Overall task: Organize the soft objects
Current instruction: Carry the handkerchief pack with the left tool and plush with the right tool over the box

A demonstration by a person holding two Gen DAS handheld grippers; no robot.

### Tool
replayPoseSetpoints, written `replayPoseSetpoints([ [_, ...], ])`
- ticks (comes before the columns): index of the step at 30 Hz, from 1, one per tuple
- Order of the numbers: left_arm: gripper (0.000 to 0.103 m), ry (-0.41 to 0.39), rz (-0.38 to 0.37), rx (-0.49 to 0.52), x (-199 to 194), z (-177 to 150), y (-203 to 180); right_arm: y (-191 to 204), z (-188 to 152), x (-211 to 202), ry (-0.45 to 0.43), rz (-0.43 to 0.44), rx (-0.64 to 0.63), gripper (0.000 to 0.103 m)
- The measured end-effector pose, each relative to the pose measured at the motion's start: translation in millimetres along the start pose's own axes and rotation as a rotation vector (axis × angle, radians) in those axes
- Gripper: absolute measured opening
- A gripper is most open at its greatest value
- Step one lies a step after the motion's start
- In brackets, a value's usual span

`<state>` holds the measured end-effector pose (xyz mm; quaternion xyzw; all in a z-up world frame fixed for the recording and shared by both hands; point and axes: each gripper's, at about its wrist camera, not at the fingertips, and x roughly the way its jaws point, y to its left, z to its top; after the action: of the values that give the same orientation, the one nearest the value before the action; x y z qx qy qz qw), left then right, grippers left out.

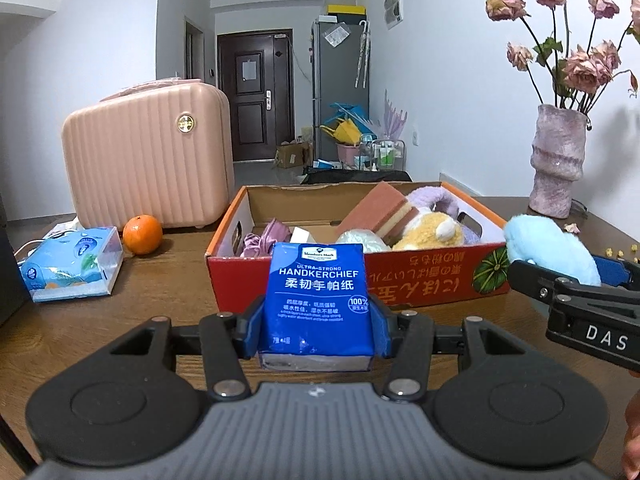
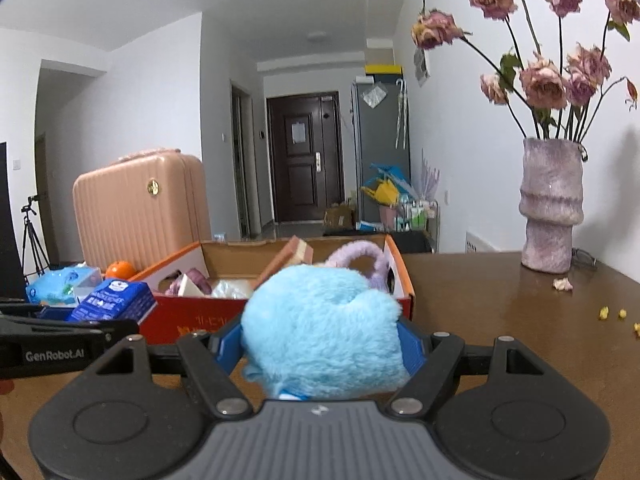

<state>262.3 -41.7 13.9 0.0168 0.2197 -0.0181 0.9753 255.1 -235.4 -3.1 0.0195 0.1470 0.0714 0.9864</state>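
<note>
Left wrist view: the left gripper [image 1: 316, 330] is closed narrowly on a blue tissue pack [image 1: 318, 300], its blue pads pressing both sides. The pack stands upright, held just near of the box [image 1: 420, 276], an open red carton on the brown table [image 1: 160, 280]. Inside the box: a sponge [image 1: 384, 206] tilted against a yellow plush [image 1: 430, 230], a lilac plush [image 1: 434, 196] behind it, a purple cloth [image 1: 264, 236] at the left (other contents too small to tell). Far left of the box stand a pink case [image 1: 148, 164] and an orange [image 1: 142, 234]; nearer, at the left, lies a wipes pack [image 1: 72, 264]. At the right edge the right gripper [image 1: 560, 276] holds a blue plush [image 1: 548, 248]. A vase [image 1: 558, 164] of dried roses stands far right.

Right wrist view: the right gripper [image 2: 322, 344] is set wide, pads clamped on the blue plush [image 2: 320, 332], which fills the gap and hides part of the box [image 2: 192, 320] beyond it. The plush is just near of the box's right end. At the left, the left gripper [image 2: 60, 320] carries the tissue pack [image 2: 114, 300]. The vase [image 2: 552, 208] stands far right on the table [image 2: 500, 300], well apart from the box.
</note>
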Motion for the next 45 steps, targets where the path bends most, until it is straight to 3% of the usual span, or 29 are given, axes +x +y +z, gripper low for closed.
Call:
replayPoseSetpoints([
  [19,0.052,-0.068,0.022,-0.092,26.5,41.5,8.8,19.3,20.5,41.7,-0.121,-0.048,-0.032,0.075],
  [45,0.052,-0.038,0.039,-0.101,123.5,74.1,13.5,-0.1,49.6,139.7,-0.115,-0.08,0.009,0.075],
])
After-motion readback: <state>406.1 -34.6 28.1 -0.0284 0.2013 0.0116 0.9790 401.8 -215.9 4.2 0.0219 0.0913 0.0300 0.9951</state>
